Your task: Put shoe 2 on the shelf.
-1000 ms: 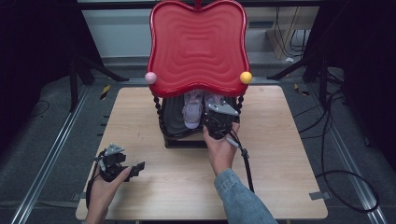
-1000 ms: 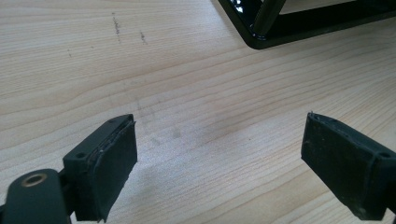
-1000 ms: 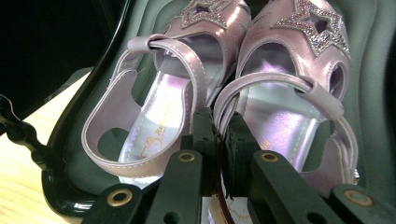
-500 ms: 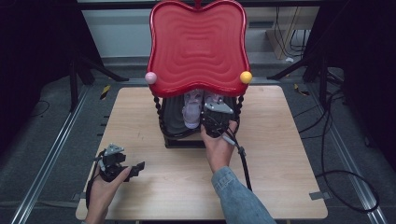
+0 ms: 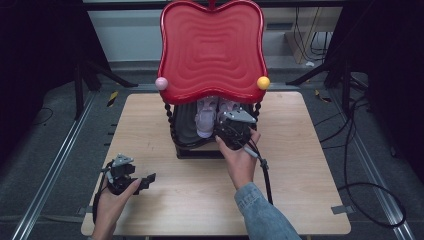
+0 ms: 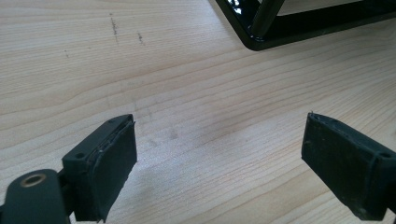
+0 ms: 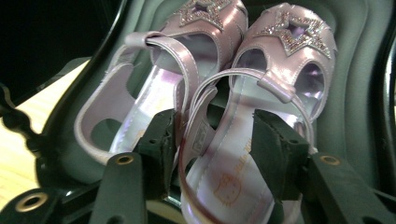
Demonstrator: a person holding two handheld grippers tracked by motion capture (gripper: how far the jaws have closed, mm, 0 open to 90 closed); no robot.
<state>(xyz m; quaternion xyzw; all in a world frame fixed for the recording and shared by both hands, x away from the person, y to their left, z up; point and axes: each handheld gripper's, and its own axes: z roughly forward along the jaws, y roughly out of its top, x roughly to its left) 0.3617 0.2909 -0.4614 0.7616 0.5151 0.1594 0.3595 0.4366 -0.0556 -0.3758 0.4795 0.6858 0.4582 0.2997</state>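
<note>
A pair of pink sandals with glitter stars lies on the grey tray (image 5: 184,122) under the red wavy top (image 5: 212,50) of a black-framed rack. In the right gripper view the left sandal (image 7: 154,93) and the right sandal (image 7: 280,79) lie side by side, toes away from me. My right gripper (image 7: 217,149) straddles the heel of the right sandal. Its jaws have just been opening and the pads stand off the heel. From above, the right gripper (image 5: 224,127) reaches under the red top. My left gripper (image 5: 148,180) rests open at the table's front left, above bare wood (image 6: 219,163).
The rack's black base (image 6: 261,32) stands just beyond the left gripper. A pink ball (image 5: 161,83) and a yellow ball (image 5: 263,82) sit at the red top's corners. The wooden table (image 5: 310,165) has free room right of the rack. Cables lie on the floor (image 5: 370,200).
Seen from above, the right gripper has crept slightly toward the sandals and stays at the rack. The left gripper has not moved.
</note>
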